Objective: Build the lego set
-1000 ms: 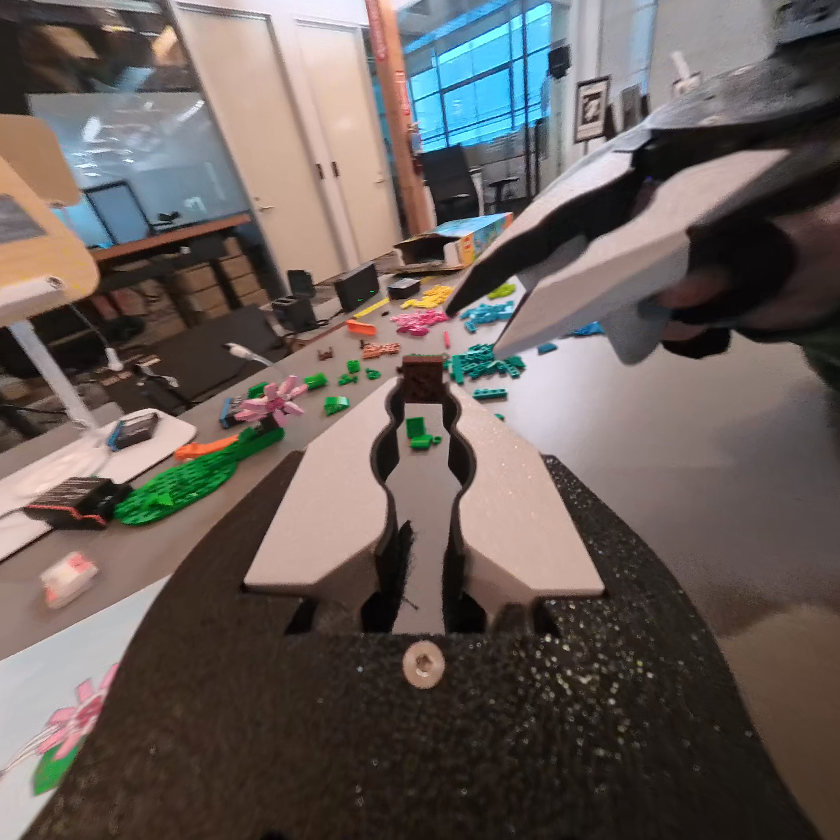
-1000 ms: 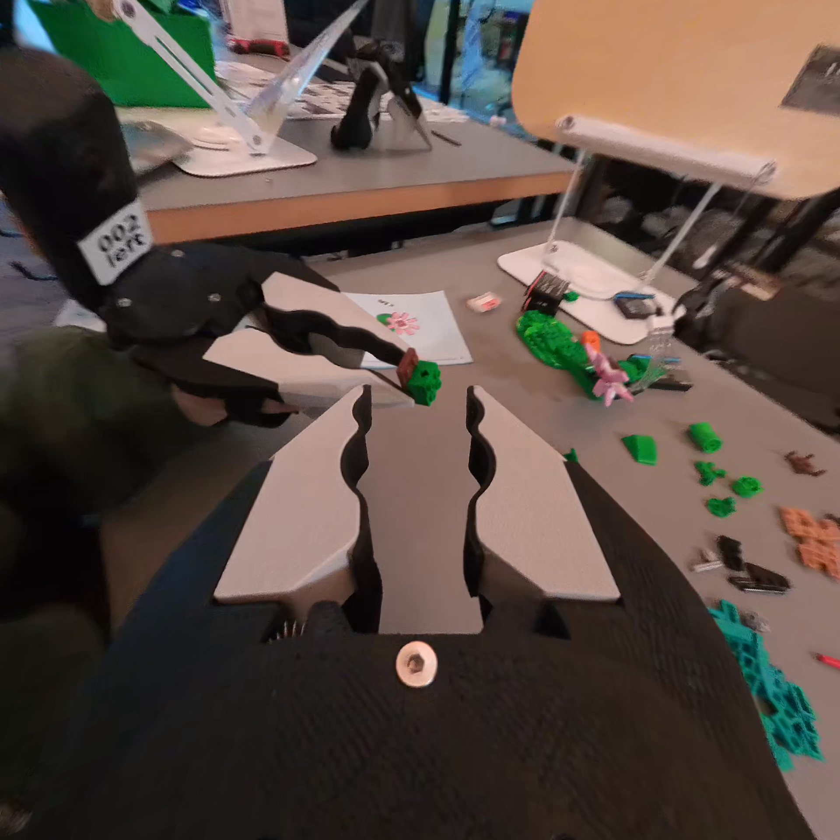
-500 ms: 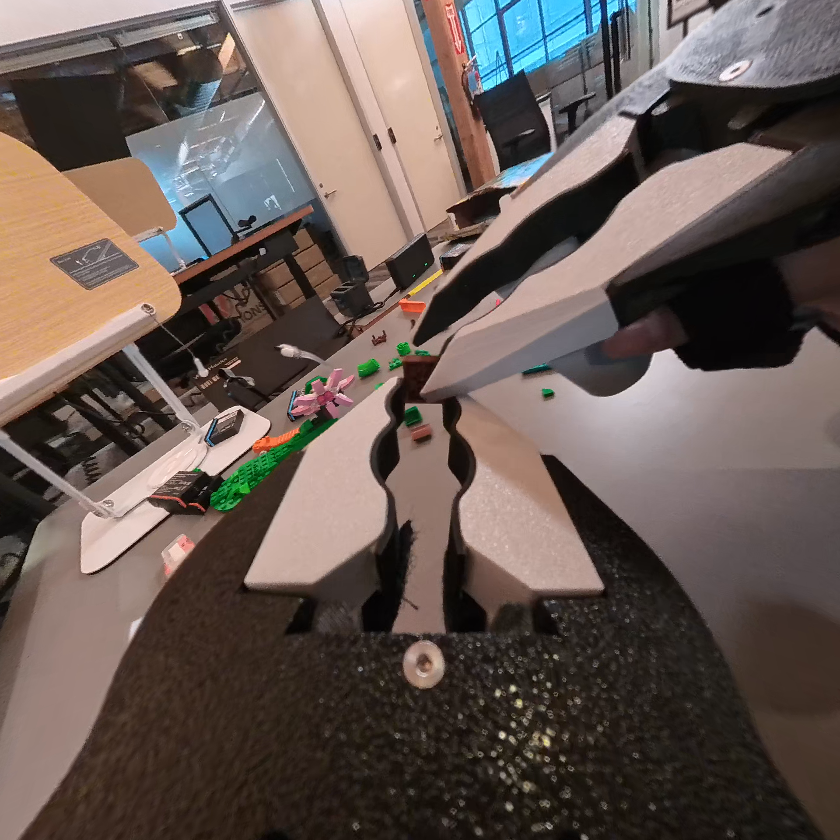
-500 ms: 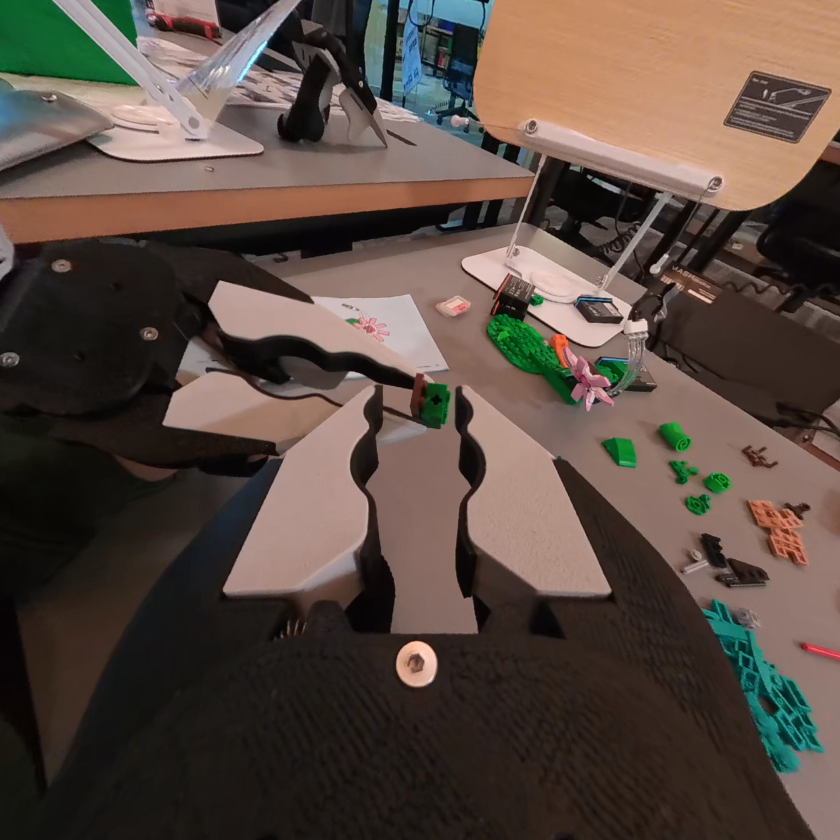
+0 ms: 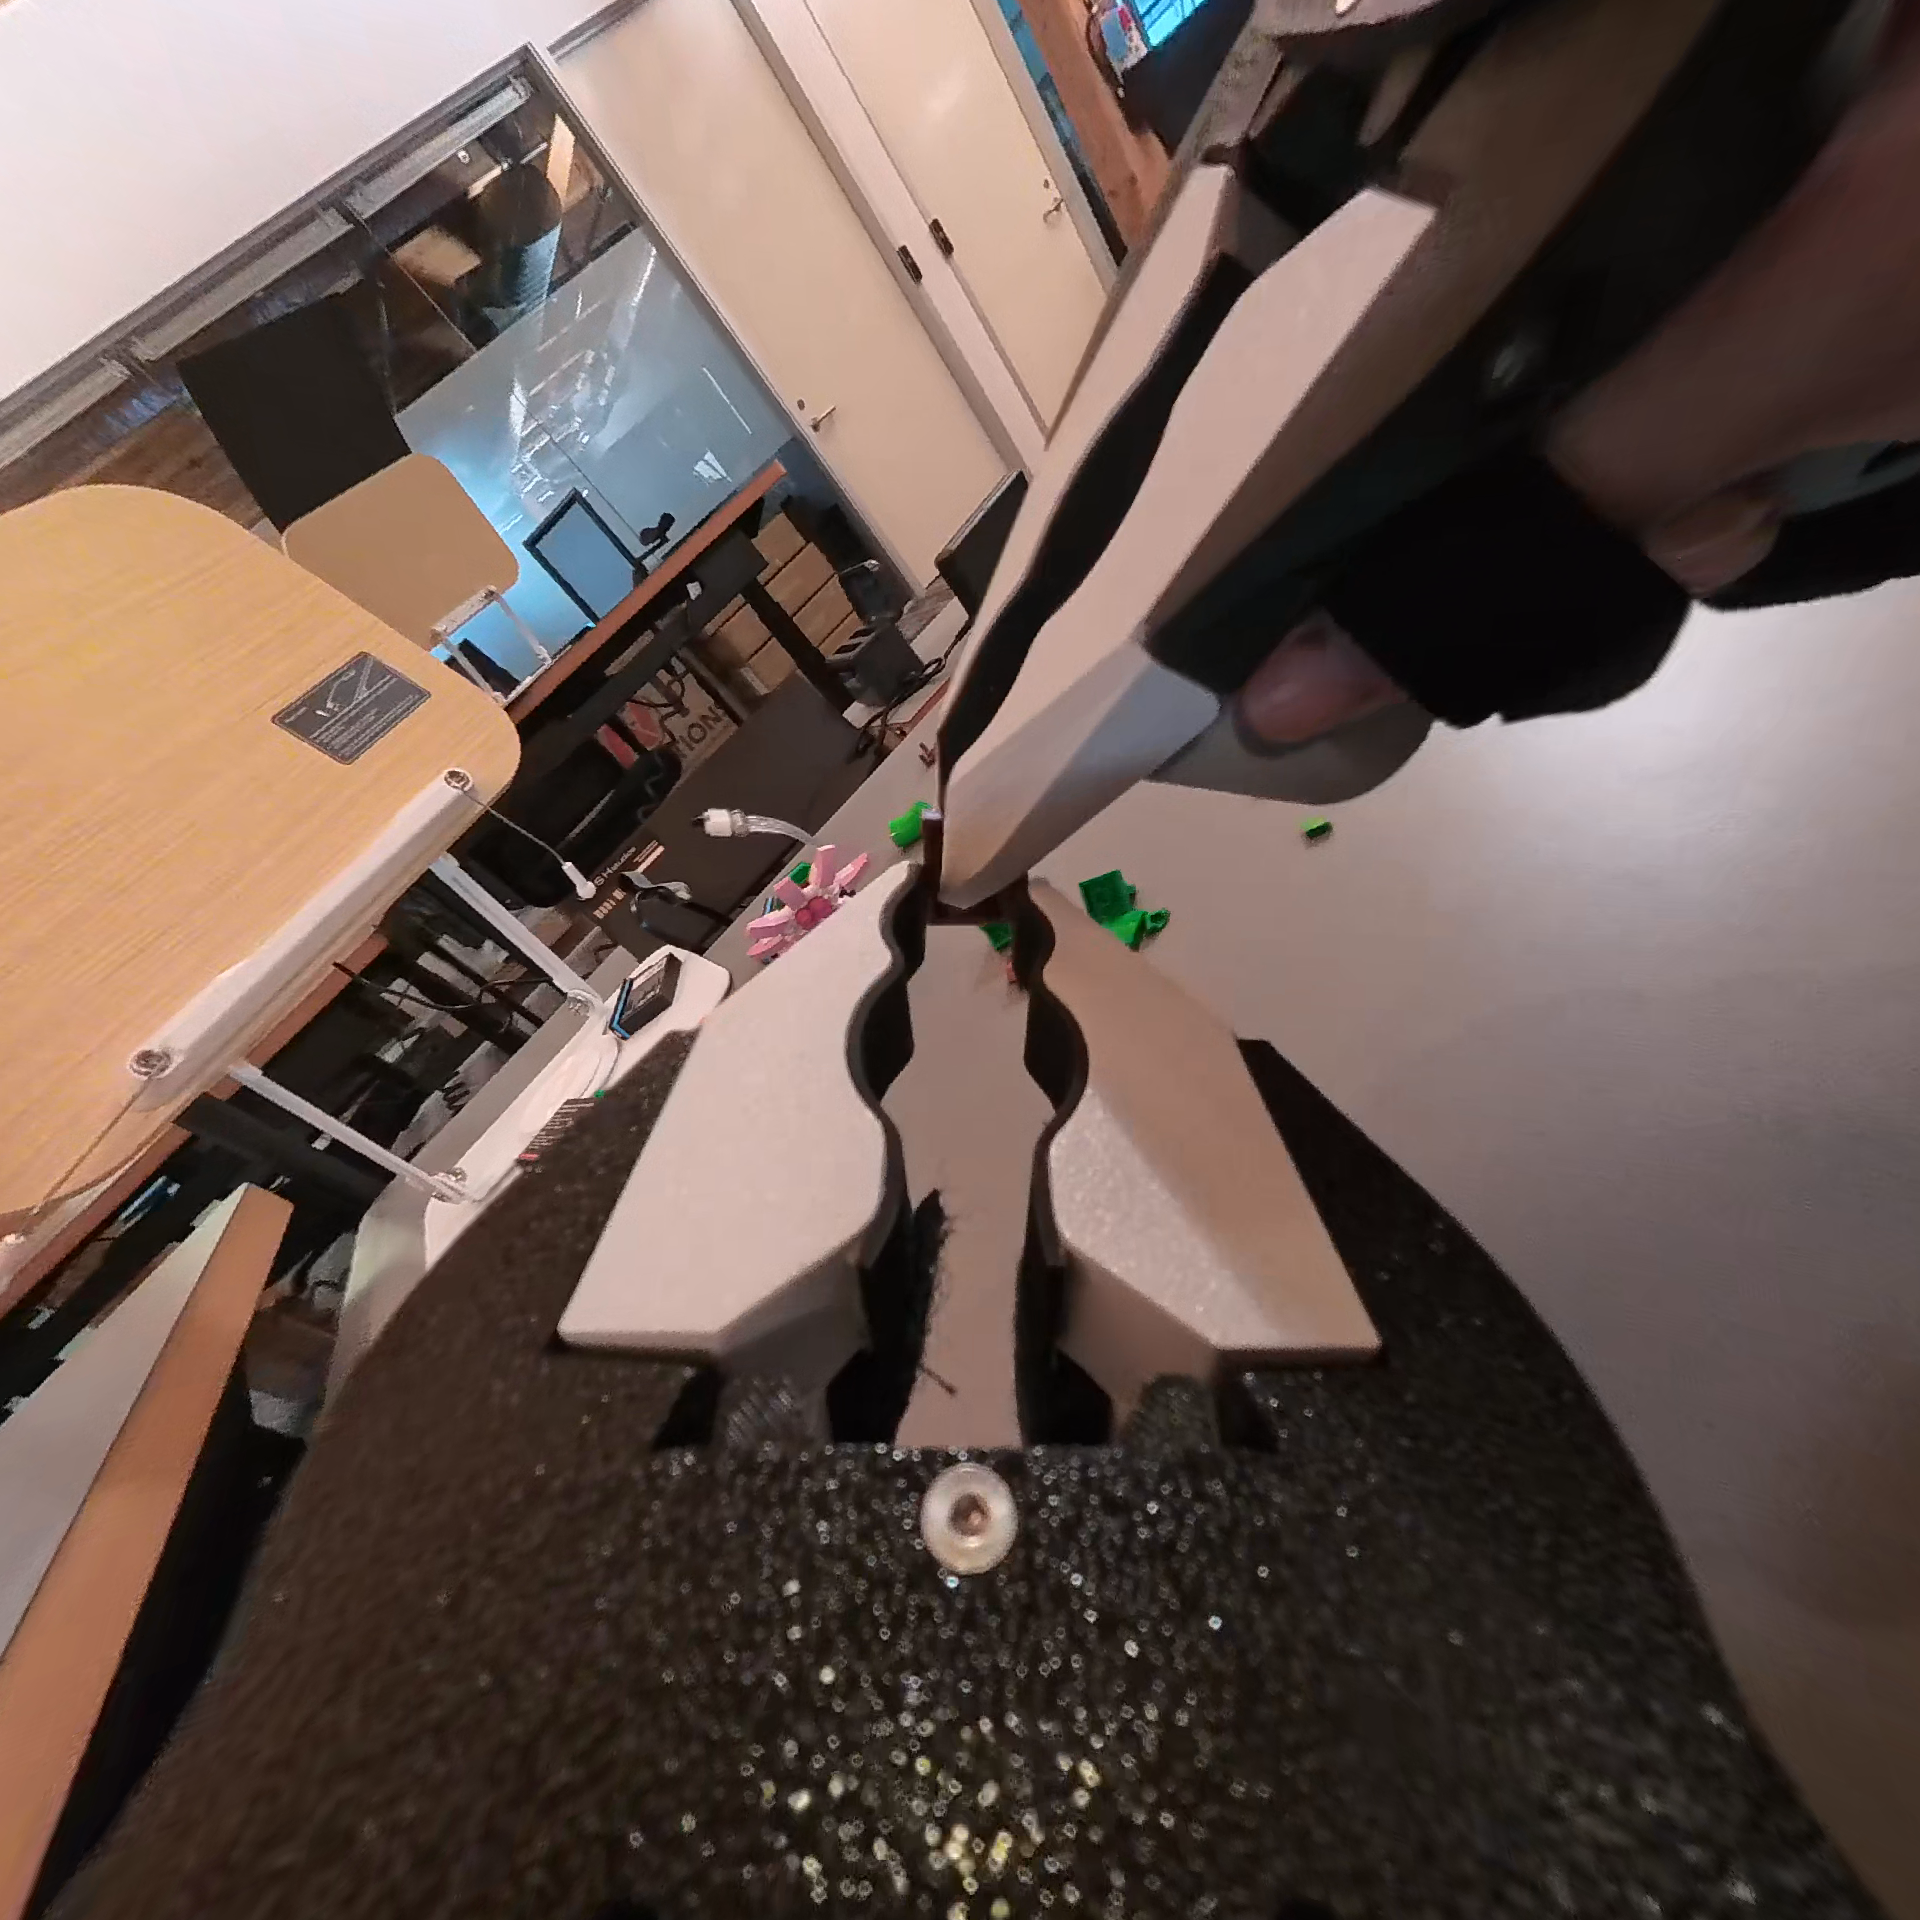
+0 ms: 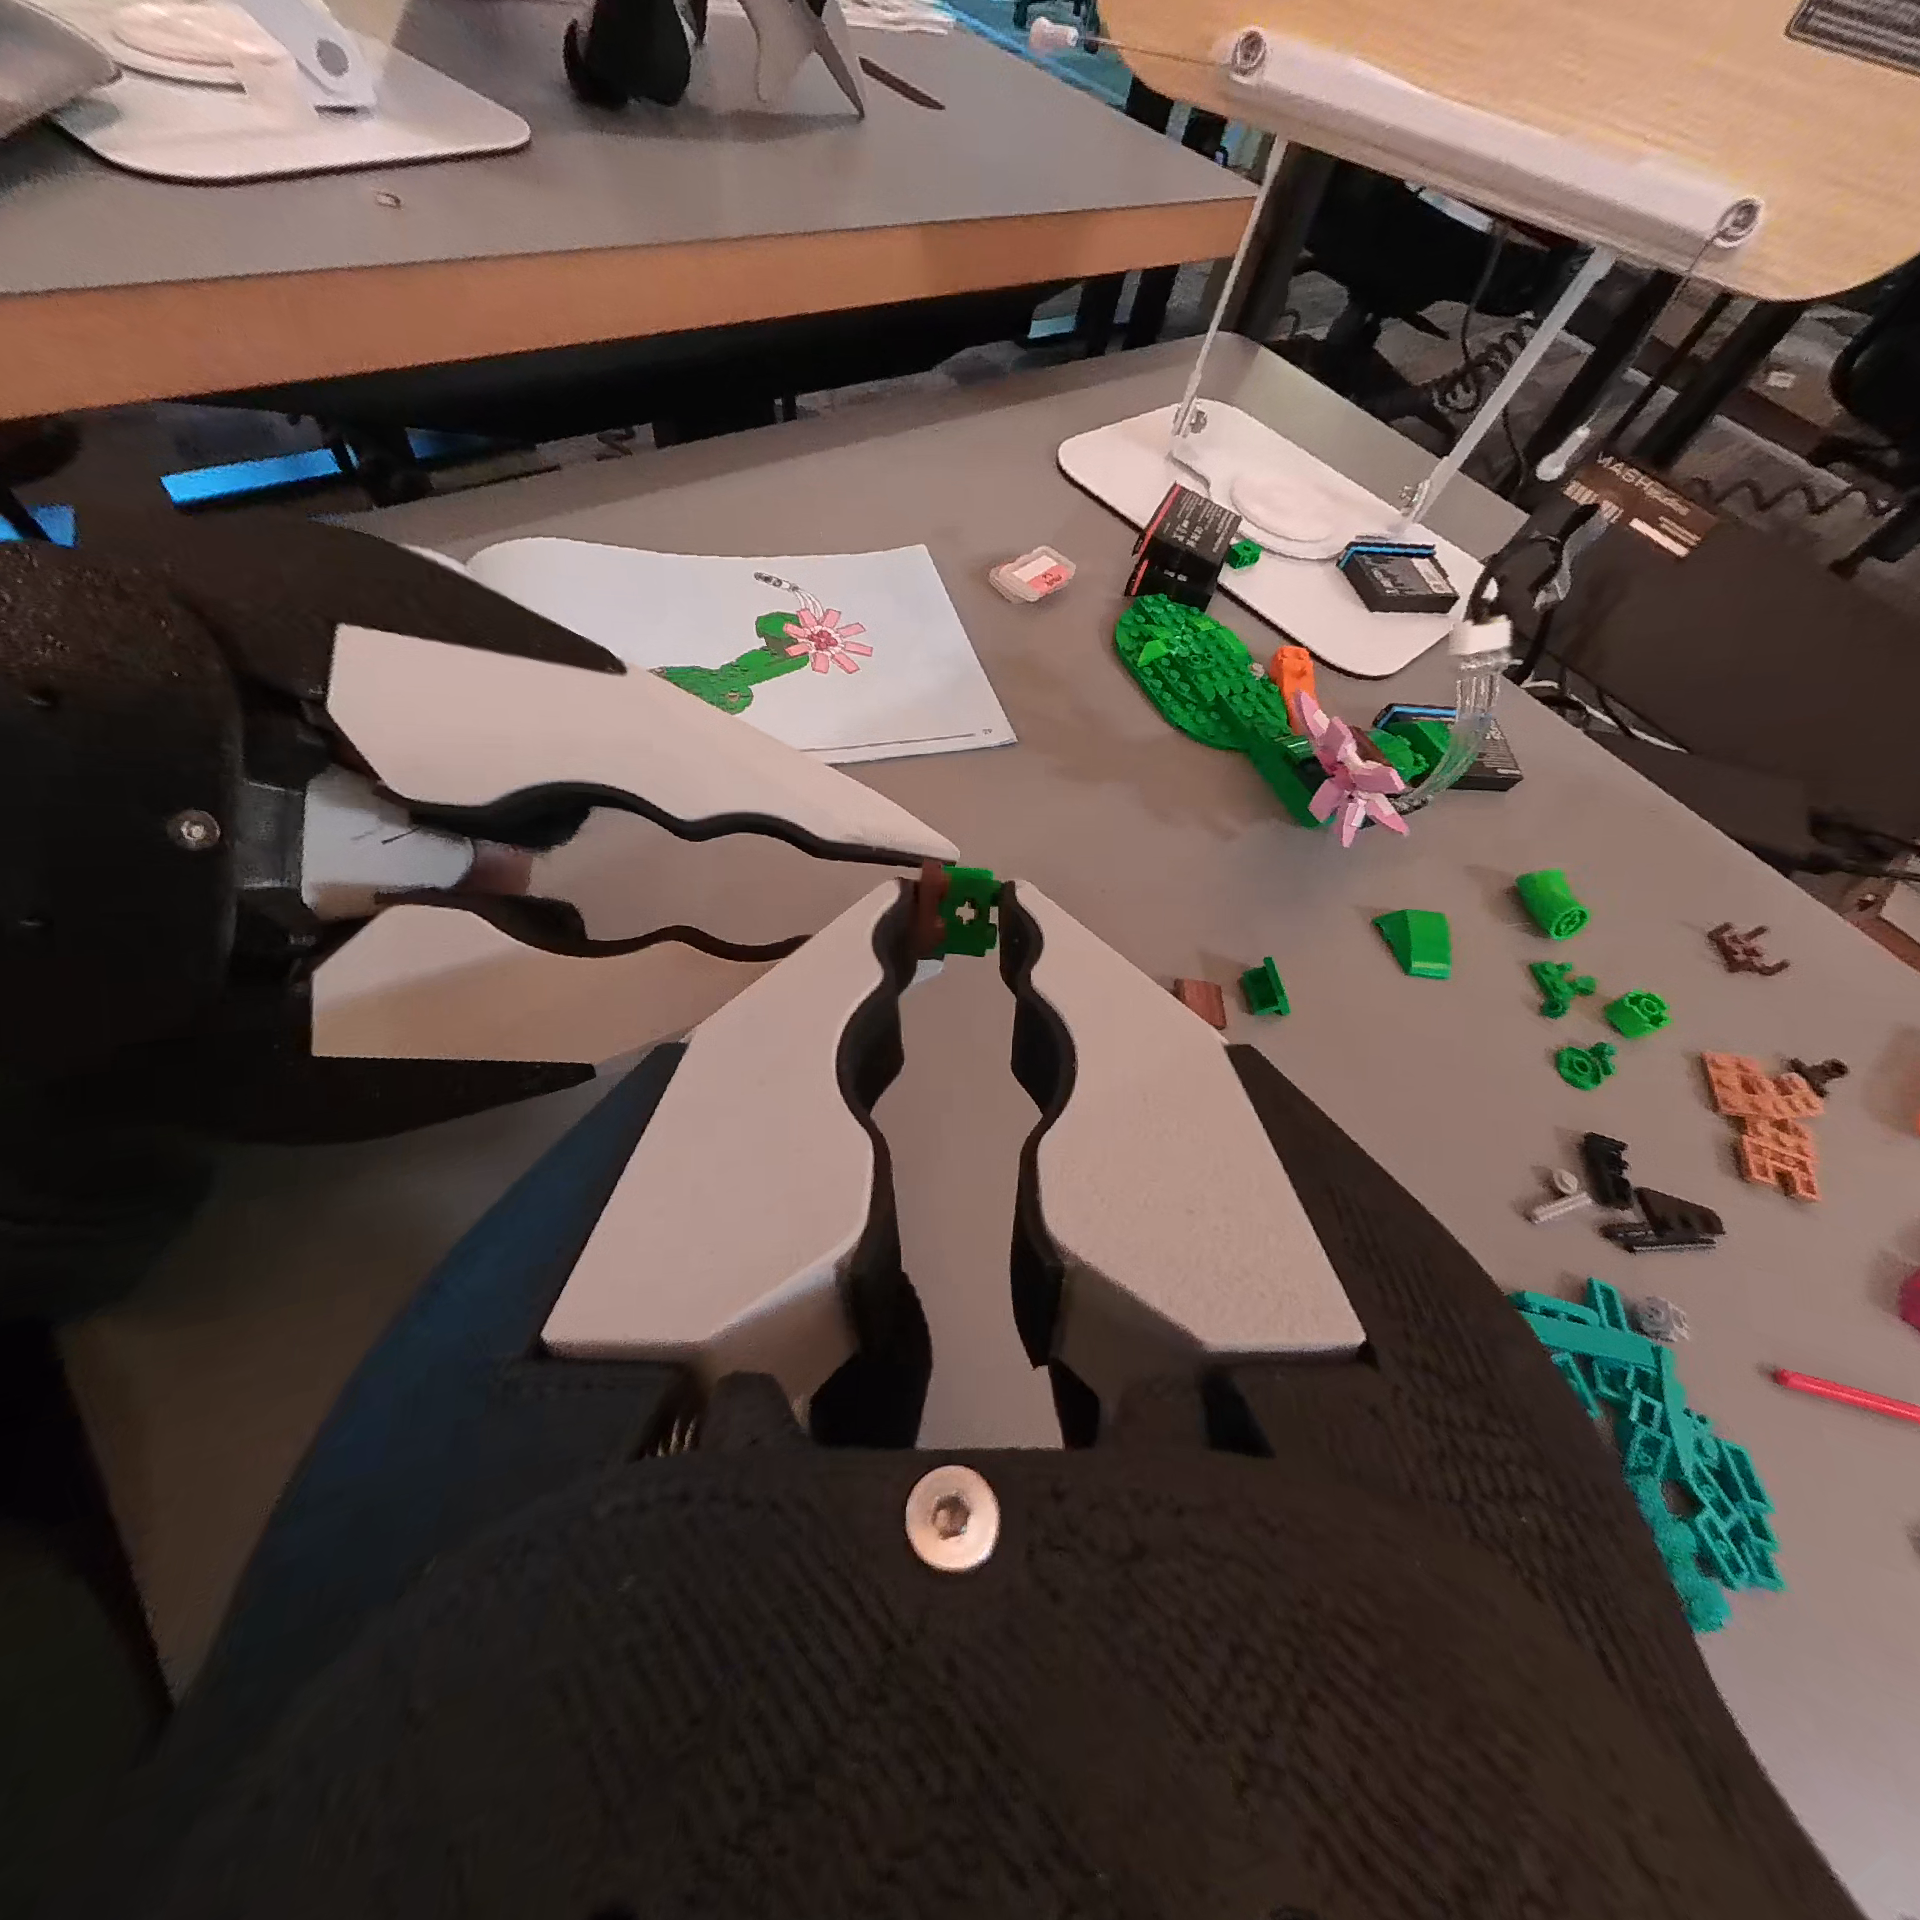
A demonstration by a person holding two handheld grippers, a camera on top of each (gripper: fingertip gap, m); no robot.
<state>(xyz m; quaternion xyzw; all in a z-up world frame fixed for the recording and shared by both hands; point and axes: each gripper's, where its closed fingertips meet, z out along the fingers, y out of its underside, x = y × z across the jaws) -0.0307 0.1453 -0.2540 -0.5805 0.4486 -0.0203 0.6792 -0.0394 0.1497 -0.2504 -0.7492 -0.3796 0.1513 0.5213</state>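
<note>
My left gripper (image 5: 971, 902) is shut on a small brown piece (image 5: 938, 868) held above the grey table (image 5: 1558, 987). In the right wrist view a green brick (image 6: 971, 914) sits on the brown piece (image 6: 928, 909). My right gripper (image 6: 958, 902) is shut on that green brick, its tips on either side. The left gripper (image 6: 920, 878) comes in from the left there. In the left wrist view the right gripper (image 5: 951, 831) reaches down from the upper right onto my fingertips and hides the green brick.
A green leaf build (image 6: 1195, 665) with a pink flower (image 6: 1351, 779) lies beyond, next to a white stand base (image 6: 1299, 613). An instruction booklet (image 6: 831, 665) lies at the back left. Loose green (image 6: 1413, 940), tan (image 6: 1766, 1127), black (image 6: 1652, 1216) and teal (image 6: 1662, 1455) pieces lie at right. Only a small space, under 4 cm, lies between the two pairs of fingers. The green leaf build (image 6: 1195, 665) is about 25 centimetres from both grippers' fingertips.
The right gripper has moved in and its fingers have narrowed onto the green brick. The left gripper has kept hold of the brown piece and has tilted.
</note>
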